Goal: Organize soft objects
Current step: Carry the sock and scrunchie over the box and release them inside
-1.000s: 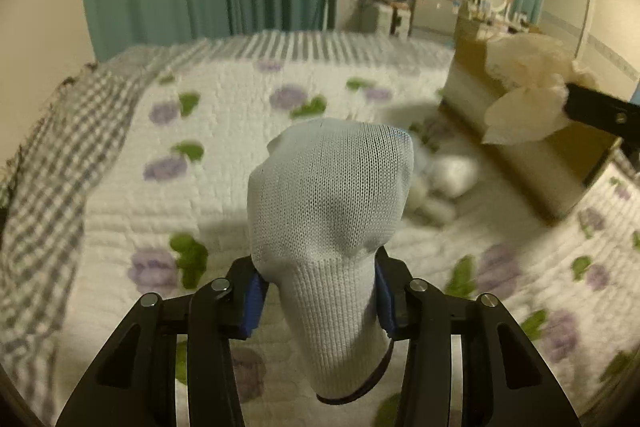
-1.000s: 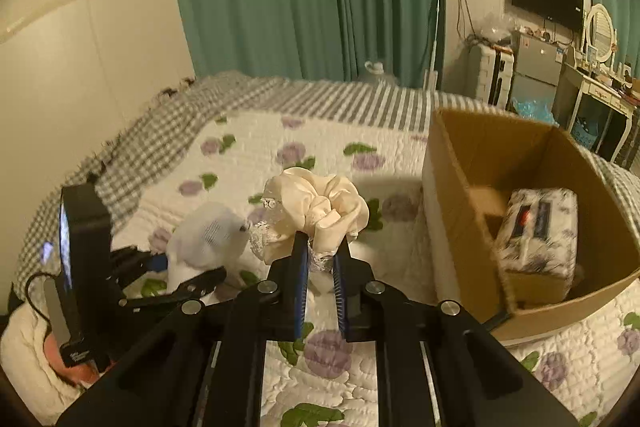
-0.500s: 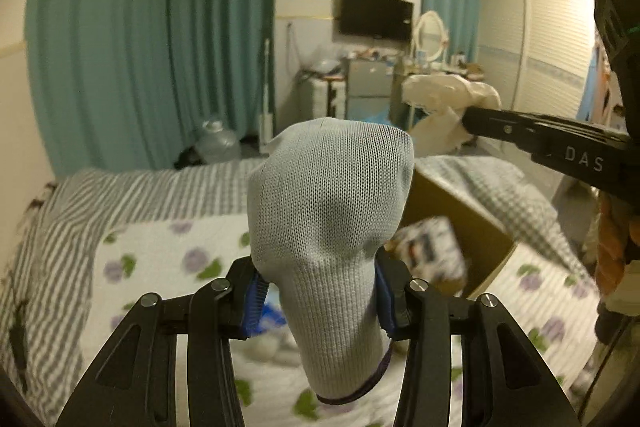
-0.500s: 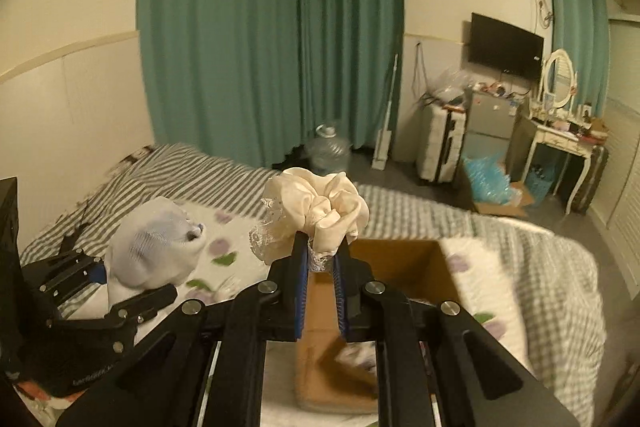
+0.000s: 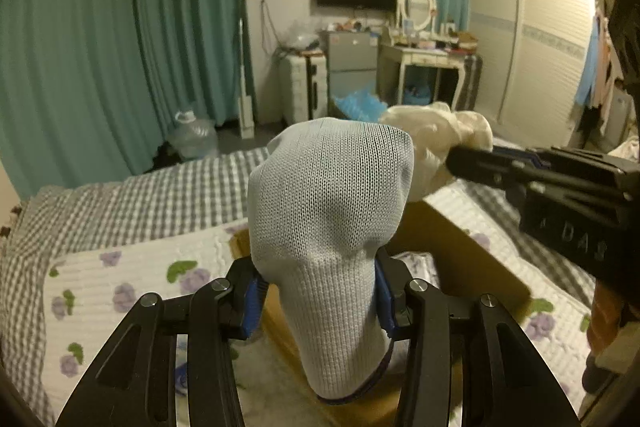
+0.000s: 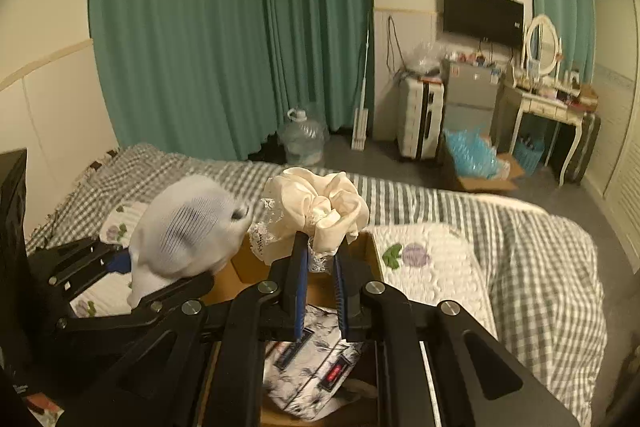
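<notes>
A pale grey knitted sock [image 5: 328, 227] is clamped between the blue-padded fingers of the left gripper [image 5: 318, 301], its rounded, fine-meshed toe end standing upright above the jaws and a dark-edged cuff hanging below them. A cream scrunchie [image 6: 320, 207], ruffled and satin-like with a strip of white lace at its left side, is pinched in the nearly closed right gripper [image 6: 320, 287]. Both grippers are held level side by side above an open cardboard box [image 5: 460, 247], the left one just beside the right and reaching in from its left.

Inside the box, under the right gripper, a soft pack [image 6: 312, 375] printed with dark leaves on white is seen. The box rests on a white quilted bedspread [image 5: 120, 291] patterned with purple flowers and green leaves, near its far edge; beyond that edge a grey-and-white checked blanket [image 6: 540, 267] is spread over the bed.

Past the bed, teal pleated curtains [image 6: 224, 27] cover the wall, a clear water jug [image 6: 302, 143] stands on the floor at their foot, and a dark television [image 6: 482, 13] is mounted on the wall above a cluttered white dressing table [image 6: 548, 99] with an oval mirror.
</notes>
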`<move>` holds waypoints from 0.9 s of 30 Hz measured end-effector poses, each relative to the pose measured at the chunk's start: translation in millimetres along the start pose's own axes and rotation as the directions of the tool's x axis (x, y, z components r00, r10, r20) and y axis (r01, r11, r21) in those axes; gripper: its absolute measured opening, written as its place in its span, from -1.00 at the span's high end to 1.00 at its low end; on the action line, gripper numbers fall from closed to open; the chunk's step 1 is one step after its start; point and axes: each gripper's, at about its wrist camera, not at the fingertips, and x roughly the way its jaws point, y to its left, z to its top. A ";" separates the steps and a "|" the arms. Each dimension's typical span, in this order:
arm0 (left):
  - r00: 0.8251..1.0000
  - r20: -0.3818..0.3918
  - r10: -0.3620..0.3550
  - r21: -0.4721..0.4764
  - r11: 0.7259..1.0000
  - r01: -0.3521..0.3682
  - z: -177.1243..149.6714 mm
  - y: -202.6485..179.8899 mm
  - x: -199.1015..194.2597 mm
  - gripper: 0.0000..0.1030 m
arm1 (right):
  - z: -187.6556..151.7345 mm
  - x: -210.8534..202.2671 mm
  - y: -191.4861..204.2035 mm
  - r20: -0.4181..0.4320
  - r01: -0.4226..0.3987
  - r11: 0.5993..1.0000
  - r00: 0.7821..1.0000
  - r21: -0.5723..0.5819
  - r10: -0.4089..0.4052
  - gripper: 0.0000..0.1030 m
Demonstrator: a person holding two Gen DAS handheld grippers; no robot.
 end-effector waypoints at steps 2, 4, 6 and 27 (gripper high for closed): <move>1.000 -0.016 0.004 -0.005 1.000 -0.004 -1.8 -0.1 11.2 0.15 | -6.1 14.7 -6.2 -0.020 0.000 1.000 1.000 -0.002 0.000 0.78; 1.000 -0.029 0.007 -0.012 1.000 -0.008 -2.1 -3.2 21.3 0.15 | -11.0 27.4 -13.0 -0.035 -0.009 1.000 0.999 -0.002 0.009 0.78; 0.999 -0.040 0.018 -0.013 1.000 -0.019 -4.2 -4.9 29.5 0.15 | -15.6 38.6 -19.4 -0.047 -0.022 1.000 0.999 0.009 0.023 0.78; 0.995 -0.053 0.089 0.037 0.996 -0.087 1.1 -17.0 8.2 -0.16 | -10.3 18.8 -42.0 0.031 -0.038 0.996 0.999 0.082 0.035 -0.57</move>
